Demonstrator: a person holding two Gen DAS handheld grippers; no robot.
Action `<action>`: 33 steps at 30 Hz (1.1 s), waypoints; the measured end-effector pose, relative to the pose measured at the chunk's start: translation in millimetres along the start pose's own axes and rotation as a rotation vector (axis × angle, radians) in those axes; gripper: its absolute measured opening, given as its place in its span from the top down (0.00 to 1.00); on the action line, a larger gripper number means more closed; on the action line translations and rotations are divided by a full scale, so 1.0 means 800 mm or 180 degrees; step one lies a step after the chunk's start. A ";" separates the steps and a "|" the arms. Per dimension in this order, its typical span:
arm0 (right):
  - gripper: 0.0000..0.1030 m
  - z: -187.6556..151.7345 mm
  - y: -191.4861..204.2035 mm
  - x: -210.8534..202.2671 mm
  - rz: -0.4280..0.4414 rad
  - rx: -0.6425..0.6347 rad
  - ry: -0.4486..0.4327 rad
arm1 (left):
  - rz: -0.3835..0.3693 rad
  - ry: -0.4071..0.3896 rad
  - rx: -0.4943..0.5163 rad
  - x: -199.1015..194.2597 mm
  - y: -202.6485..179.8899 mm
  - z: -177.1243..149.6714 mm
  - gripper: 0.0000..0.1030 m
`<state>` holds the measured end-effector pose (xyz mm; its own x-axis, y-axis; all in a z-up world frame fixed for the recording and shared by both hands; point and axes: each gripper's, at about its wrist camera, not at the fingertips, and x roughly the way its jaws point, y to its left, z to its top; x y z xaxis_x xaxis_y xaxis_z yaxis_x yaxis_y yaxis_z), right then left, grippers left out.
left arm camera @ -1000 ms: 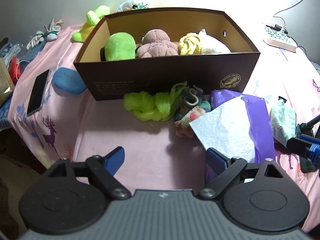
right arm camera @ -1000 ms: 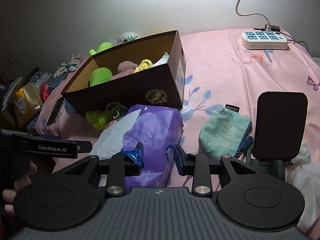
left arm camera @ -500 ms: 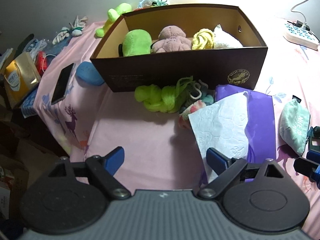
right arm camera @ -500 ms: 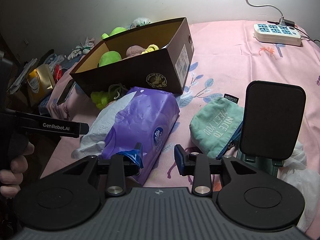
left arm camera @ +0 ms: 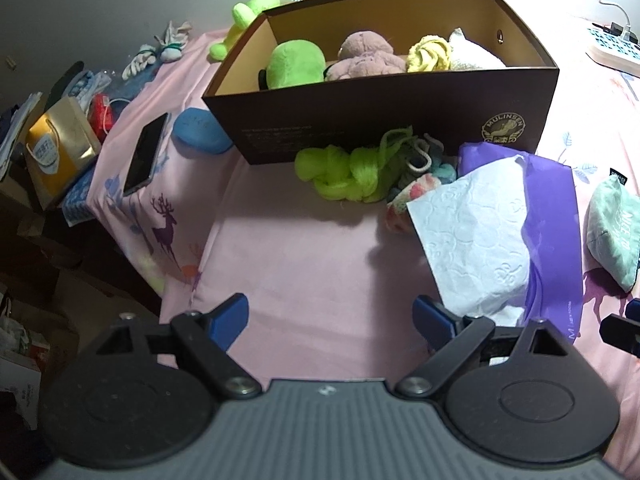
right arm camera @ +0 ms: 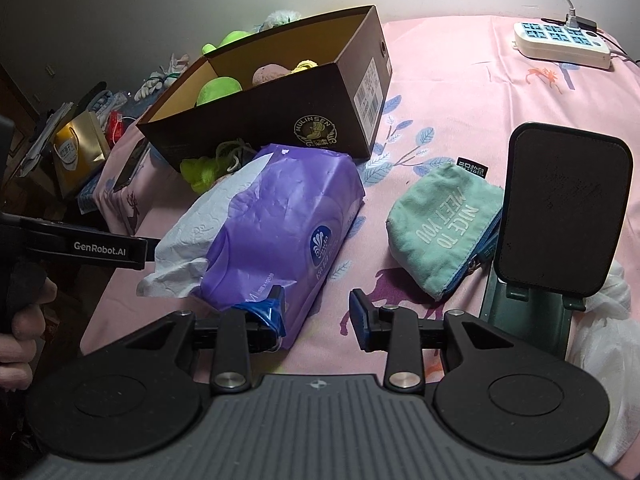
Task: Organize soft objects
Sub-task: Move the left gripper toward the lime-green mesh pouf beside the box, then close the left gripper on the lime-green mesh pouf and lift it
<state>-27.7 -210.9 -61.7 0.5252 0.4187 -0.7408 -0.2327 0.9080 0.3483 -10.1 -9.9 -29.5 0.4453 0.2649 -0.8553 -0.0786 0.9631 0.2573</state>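
A brown shoebox [left arm camera: 400, 120] [right arm camera: 280, 120] on the pink bedsheet holds a green plush [left arm camera: 296, 64], a mauve plush [left arm camera: 364, 60], a yellow soft thing [left arm camera: 430, 54] and a white one. In front of the box lie a neon green yarn bundle [left arm camera: 344, 172] [right arm camera: 196, 172] and small mixed soft pieces [left arm camera: 416, 188]. A purple tissue pack [left arm camera: 552, 216] [right arm camera: 288, 232] with white tissue sticking out lies to their right, a teal pouch [right arm camera: 444, 228] [left arm camera: 612, 232] further right. My left gripper [left arm camera: 332, 320] is open and empty above bare sheet. My right gripper [right arm camera: 316, 308] is open and empty, its left finger at the pack's near end.
A phone [left arm camera: 144, 154], a blue soft pad [left arm camera: 200, 128] and a gold bag [left arm camera: 60, 152] lie left of the box. A green plush [left arm camera: 244, 20] and white gloves [left arm camera: 160, 48] lie behind. A power strip [right arm camera: 560, 42] is far right; a phone stand [right arm camera: 560, 216] stands near right.
Both grippers have drawn back and up from the box, so more of the bed shows. The right gripper has opened a little wider. Nothing on the bed has moved.
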 end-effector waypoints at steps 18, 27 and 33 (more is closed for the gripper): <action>0.82 -0.012 0.011 -0.004 -0.0518 0.0398 -0.0152 | -0.0590 -0.0279 -0.0075 0.052 0.069 0.052 0.09; 0.82 -0.018 0.002 -0.009 -0.0689 0.0528 -0.0140 | -0.0824 -0.0290 -0.0161 0.102 0.076 0.100 0.09; 0.81 -0.015 -0.002 -0.007 -0.0735 0.0577 -0.0131 | -0.1255 -0.0142 -0.0480 0.126 0.077 0.113 0.09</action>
<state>-40.6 -214.4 -64.7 0.5810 0.1971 -0.7897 0.0449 0.9610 0.2729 110.7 72.3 -59.3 0.5052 -0.1242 -0.8540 -0.0228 0.9873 -0.1571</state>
